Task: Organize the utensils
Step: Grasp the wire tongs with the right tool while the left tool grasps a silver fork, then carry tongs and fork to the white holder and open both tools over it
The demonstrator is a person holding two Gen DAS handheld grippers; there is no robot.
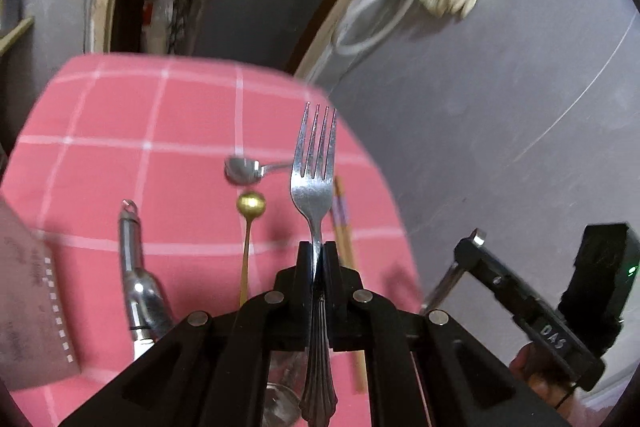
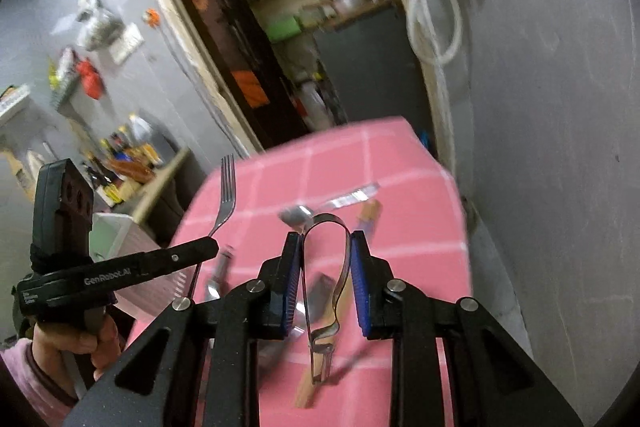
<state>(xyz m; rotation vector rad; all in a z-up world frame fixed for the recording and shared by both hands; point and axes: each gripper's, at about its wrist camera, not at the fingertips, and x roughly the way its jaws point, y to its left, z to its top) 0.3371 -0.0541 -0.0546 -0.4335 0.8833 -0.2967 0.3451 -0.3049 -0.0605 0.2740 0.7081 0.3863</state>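
Left wrist: fork [image 1: 313, 187] clamped upright between tool [image 1: 319, 255] tips.

"GenRobot.AI" is printed in pale letters along the side of the left gripper [image 2: 208, 247], well to the left of the right gripper's jaws. Below it, a small label with two lines is seen but cannot be read. "DAS" is printed in pale letters on the body of the right gripper [image 1: 478, 239], to the right of the left gripper's jaws.
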